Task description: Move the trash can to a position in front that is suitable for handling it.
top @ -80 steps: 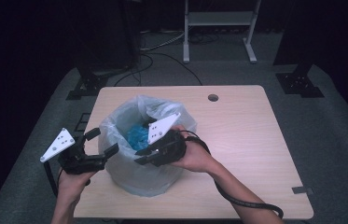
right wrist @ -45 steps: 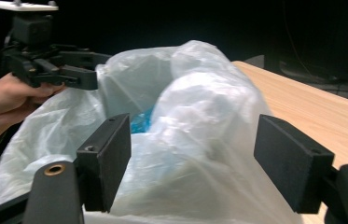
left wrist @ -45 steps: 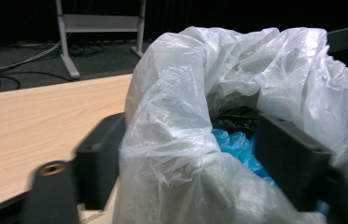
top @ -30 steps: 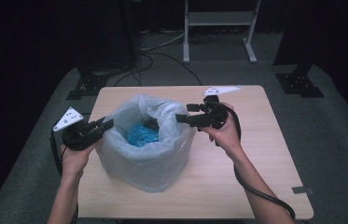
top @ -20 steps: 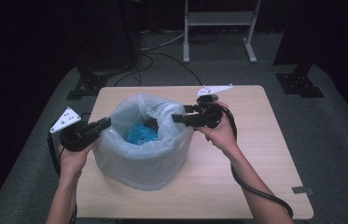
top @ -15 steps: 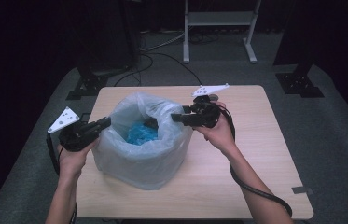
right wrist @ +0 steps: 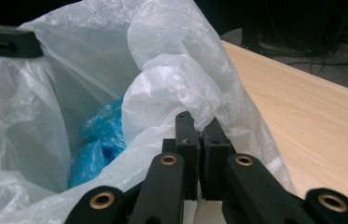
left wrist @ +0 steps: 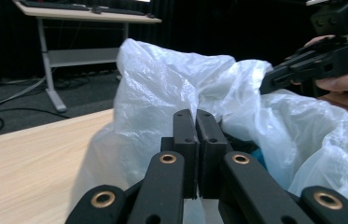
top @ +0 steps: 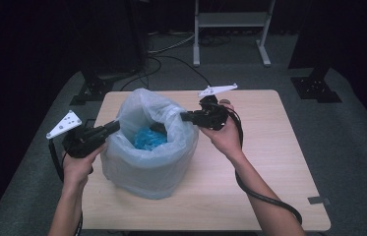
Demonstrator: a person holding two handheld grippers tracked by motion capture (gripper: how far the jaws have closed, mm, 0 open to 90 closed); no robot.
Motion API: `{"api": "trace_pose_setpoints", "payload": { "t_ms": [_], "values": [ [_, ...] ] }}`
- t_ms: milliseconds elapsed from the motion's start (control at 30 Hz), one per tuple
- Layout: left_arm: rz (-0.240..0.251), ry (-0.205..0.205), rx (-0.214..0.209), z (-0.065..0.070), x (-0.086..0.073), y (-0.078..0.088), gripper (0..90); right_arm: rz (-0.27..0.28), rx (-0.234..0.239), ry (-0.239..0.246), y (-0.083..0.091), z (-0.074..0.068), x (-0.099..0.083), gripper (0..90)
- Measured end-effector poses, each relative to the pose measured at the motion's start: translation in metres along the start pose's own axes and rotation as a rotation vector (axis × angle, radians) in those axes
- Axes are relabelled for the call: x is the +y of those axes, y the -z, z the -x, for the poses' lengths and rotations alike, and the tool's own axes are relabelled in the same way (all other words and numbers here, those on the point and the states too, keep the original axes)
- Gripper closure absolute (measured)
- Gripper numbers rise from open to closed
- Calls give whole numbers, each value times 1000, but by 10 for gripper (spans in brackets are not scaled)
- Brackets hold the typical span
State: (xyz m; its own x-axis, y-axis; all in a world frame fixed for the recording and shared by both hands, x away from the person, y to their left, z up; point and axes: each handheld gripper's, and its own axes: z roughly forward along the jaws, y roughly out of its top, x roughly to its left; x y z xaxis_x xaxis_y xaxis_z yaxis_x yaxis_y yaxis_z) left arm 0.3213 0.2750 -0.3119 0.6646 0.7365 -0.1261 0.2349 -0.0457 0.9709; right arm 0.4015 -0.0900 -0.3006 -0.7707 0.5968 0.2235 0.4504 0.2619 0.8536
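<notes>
A translucent white thin-plastic bag (top: 146, 147) stands open-mouthed on the left half of the pale wooden table (top: 269, 162), with a crumpled blue plastic bundle (top: 146, 139) lying inside it. No brand, label or writing can be read on the bag, the bundle or the grippers.

The left gripper (top: 113, 127) comes in from the left and meets the bag's left rim. In the left gripper view (left wrist: 196, 135) its black jaws are pressed together, with the white film bunched against their tips, so the rim appears pinched between them.

The right gripper (top: 185, 117) reaches the bag's right rim from the right, held in the person's right hand (top: 225, 135). Its jaws have just been closing, and in the right gripper view (right wrist: 198, 135) they stand together on a fold of the rim.

The two grippers face each other across the mouth of the bag, each topped by a grey three-cornered plate (top: 64, 123). A cable (top: 264, 196) trails from the right gripper along the forearm.
</notes>
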Motion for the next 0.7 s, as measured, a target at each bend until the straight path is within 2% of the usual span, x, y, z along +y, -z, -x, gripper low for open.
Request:
{"api": "trace_pose_setpoints", "payload": {
  "t_ms": [167, 300, 700],
  "values": [
    [10, 10, -34, 4, 2, -3, 887, 11, 14, -27, -2, -1, 2, 895],
    [18, 12, -72, 10, 5, -9, 888, 17, 68, -55, -4, -9, 6, 900],
    [17, -8, -165, 32, 13, -29, 888, 23, 147, -12, -8, -38, 17, 900]
  ]
}}
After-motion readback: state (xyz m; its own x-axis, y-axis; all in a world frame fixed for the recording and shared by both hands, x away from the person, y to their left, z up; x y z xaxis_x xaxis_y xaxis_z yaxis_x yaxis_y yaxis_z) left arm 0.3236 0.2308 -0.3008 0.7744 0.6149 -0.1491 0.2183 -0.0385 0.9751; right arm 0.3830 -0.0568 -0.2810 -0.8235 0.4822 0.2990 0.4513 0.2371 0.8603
